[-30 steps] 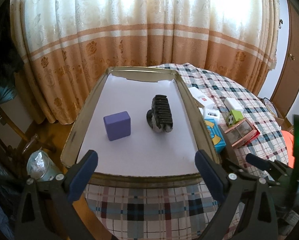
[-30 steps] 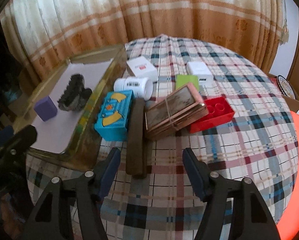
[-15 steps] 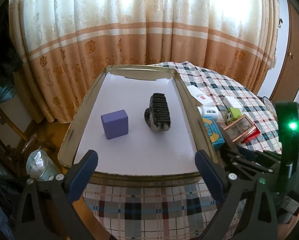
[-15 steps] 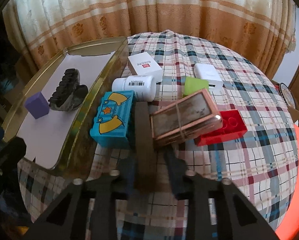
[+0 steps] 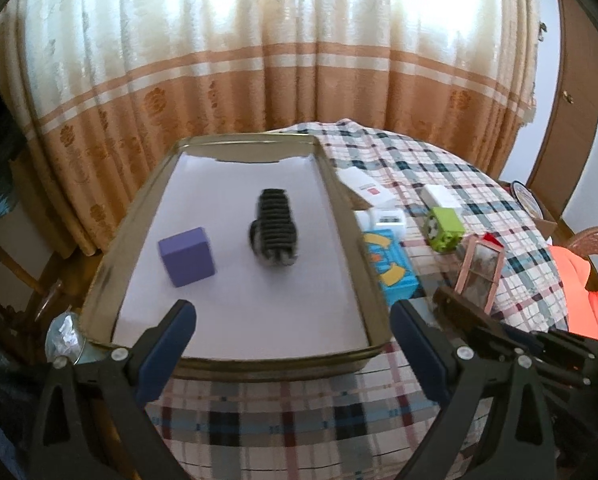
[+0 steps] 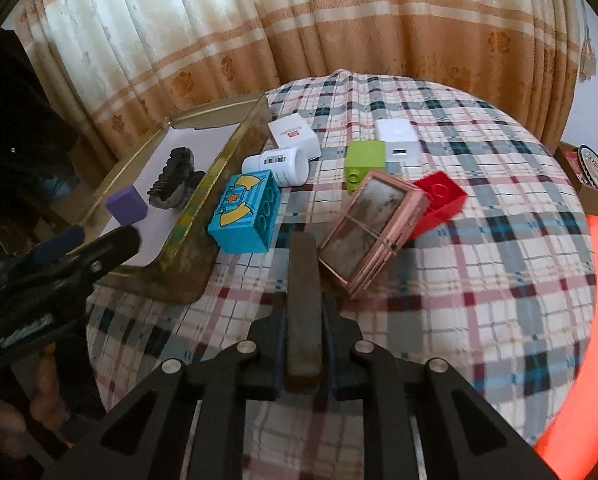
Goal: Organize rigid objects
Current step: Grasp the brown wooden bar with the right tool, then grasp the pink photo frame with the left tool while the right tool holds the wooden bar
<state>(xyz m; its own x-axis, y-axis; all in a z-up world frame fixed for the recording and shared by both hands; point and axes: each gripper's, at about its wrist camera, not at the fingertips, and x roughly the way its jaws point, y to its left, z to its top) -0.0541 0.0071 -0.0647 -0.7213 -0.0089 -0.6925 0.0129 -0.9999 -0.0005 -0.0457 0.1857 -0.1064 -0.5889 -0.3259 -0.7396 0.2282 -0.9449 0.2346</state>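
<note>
My right gripper is shut on a long dark brown bar and holds it above the checked tablecloth; the bar's far end touches a tilted pink-framed box. My left gripper is open and empty at the near rim of the gold tray. The tray, lined with white paper, holds a purple cube and a dark ribbed object. The tray also shows in the right wrist view.
On the cloth right of the tray lie a blue block, white bottle, white box, green block, white charger and red block. Curtains hang behind. An orange chair stands at right.
My right gripper closed on the brown bar and lifted it, tipping the pink-framed box. The left gripper stayed open and drew slightly back from the tray.
</note>
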